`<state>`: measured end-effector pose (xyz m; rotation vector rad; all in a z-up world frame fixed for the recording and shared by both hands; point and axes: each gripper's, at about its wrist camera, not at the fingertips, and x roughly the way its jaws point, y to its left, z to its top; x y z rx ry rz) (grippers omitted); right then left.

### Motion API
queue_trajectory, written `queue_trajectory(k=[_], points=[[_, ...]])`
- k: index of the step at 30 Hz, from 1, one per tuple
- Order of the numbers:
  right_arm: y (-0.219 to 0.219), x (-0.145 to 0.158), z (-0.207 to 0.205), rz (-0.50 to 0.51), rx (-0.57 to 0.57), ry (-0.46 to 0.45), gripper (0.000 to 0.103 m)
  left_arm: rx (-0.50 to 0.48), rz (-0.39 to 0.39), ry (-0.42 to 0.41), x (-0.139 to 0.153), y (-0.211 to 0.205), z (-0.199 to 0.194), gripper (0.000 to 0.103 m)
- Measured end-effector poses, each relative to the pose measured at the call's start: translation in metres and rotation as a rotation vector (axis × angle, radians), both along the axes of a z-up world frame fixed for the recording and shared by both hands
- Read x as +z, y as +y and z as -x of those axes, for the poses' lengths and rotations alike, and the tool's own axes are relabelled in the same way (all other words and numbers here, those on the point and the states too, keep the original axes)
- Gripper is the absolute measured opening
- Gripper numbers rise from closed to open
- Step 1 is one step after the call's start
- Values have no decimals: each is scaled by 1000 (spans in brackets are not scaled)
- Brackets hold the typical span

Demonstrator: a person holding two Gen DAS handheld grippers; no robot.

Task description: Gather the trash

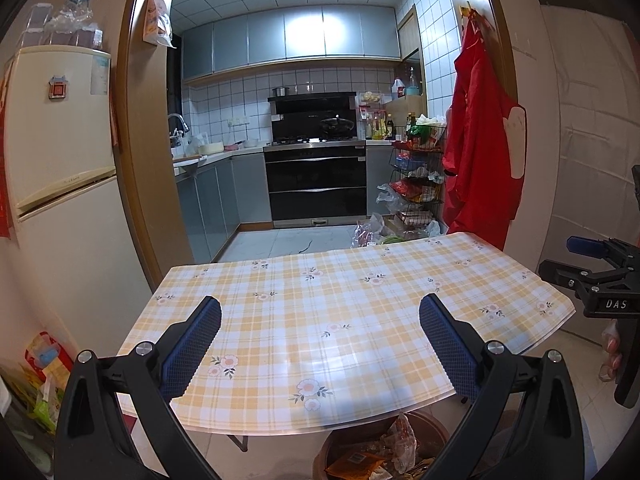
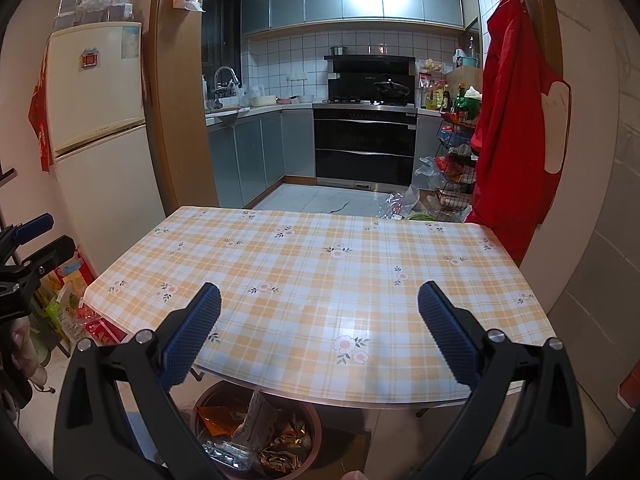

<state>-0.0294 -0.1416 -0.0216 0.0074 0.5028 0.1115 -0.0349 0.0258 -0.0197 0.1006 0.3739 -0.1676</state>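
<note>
**Wrappers in the bin, both grippers spread wide**

The trash sits in the round brown bin on the floor under the near edge of the checked table. One pale wrapper stands roughly upright; orange and gold packets lie crumpled around it. The left gripper and right gripper hover above the table, jaws wide, holding nothing.

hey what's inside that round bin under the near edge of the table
The brown bin holds crumpled wrappers: an orange packet, a pale printed wrapper, gold foil and clear plastic. Its far side sits under the checked tablecloth, and whatever lies deeper is covered.
</note>
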Motion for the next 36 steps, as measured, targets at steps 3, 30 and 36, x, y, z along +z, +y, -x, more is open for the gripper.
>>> queue_trajectory(k=[3, 30, 36], points=[[0, 0, 0, 1, -1, 0, 97, 1, 0, 0, 0, 0, 0, 97], [-1, -2, 0, 3, -2, 2, 97, 1, -9, -1, -4, 8, -2, 97], [-4, -5, 0, 6, 1, 6, 97, 10, -13, 4, -4, 8, -2, 97]])
